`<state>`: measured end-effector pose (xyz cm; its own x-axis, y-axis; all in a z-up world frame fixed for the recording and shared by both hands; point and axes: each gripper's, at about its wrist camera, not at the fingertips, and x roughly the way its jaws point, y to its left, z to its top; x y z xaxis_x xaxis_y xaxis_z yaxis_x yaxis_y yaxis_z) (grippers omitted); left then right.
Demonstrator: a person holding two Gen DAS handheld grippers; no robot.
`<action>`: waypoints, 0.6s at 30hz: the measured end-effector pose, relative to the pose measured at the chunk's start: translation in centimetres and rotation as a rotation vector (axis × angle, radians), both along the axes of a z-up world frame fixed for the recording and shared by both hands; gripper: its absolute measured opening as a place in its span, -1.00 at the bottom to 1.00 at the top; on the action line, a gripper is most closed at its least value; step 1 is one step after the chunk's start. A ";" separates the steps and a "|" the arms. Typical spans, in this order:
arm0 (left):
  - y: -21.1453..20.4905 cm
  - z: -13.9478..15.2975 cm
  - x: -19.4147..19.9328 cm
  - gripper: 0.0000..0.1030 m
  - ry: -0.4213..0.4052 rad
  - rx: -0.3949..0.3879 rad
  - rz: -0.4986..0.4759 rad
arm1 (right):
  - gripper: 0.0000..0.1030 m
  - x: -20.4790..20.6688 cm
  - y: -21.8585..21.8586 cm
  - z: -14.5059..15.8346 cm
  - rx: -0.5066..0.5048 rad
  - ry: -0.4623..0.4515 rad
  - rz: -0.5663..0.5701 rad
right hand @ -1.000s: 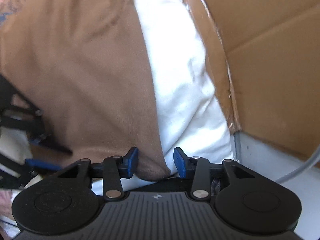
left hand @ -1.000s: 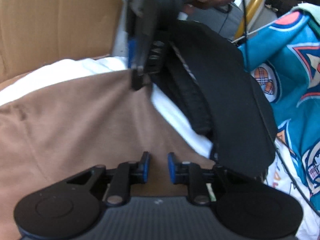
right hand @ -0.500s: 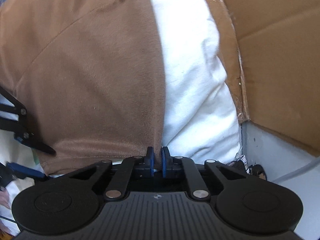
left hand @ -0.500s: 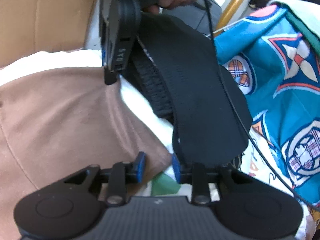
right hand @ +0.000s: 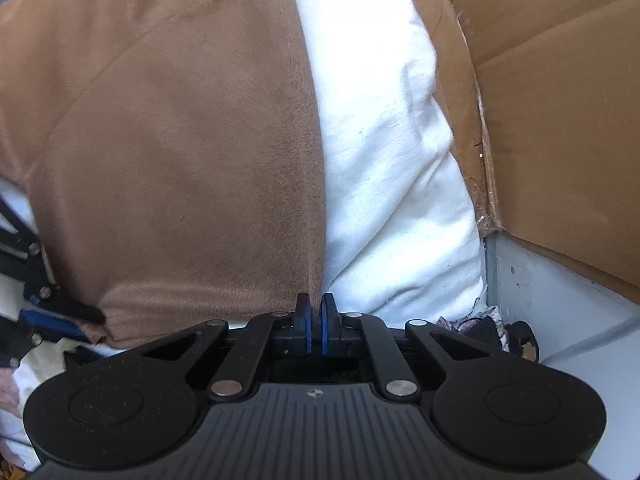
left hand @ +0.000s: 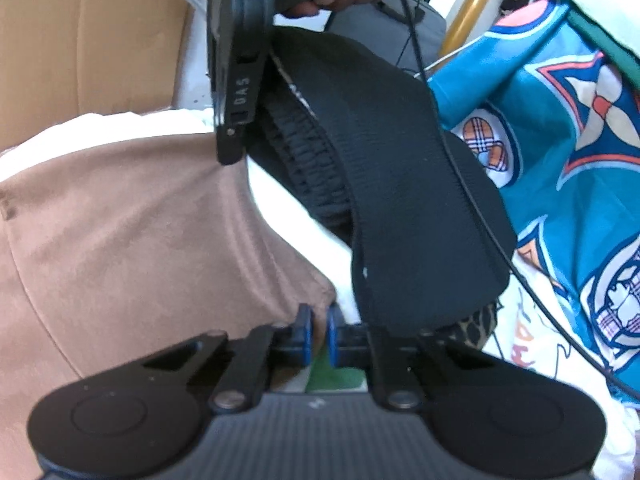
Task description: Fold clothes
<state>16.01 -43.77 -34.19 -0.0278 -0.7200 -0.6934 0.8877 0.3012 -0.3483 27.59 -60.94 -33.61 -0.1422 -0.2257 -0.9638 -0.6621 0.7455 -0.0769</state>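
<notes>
- Blue-padded and black-armed, the left gripper (left hand: 319, 330) has just been closing; its jaws now stand narrow, pinching a corner of the soft tan brushed-fabric garment (left hand: 132, 240).
- Blue pads on the right gripper (right hand: 315, 326) are pressed nearly together on another corner of the same tan garment (right hand: 180, 140), at the edge that borders the white cloth.
- From both tools the tan garment spreads away forward, lying flat over a white fluffy cloth (right hand: 384, 160); the hem between the two pinched corners looks like its near edge, so I judge the coming fold carries this edge away from the tools.
- Each hand holds its own corner, so neither is nearer than the other.
- Just right of the left tool lies a black ribbed garment with an elastic waistband (left hand: 400, 200), overlapping the white cloth.
- Farther right, a teal printed fabric (left hand: 560, 160).
- Beyond the right tool, a brown cardboard box wall (right hand: 560, 100).
</notes>
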 end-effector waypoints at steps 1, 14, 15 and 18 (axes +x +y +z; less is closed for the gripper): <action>-0.1 -0.1 0.0 -0.85 0.002 0.000 0.001 | -0.94 1.9 0.3 0.3 -0.013 0.000 0.000; 4.6 3.5 3.4 -0.27 0.063 -0.011 0.108 | -0.04 -1.0 2.1 5.8 0.055 -0.177 0.000; 5.6 4.0 3.9 -0.26 0.063 -0.014 0.130 | -0.04 -0.7 1.9 6.5 0.066 -0.187 -0.004; 8.2 5.2 5.2 -0.23 0.055 -0.019 0.193 | -0.04 0.9 4.4 6.8 0.090 -0.221 -0.012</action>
<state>21.21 -35.53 -28.98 0.0746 -0.7285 -0.6809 0.7936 0.4569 -0.4018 28.44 -56.58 -26.80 0.0725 -0.1375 -0.9878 -0.6273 0.7637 -0.1523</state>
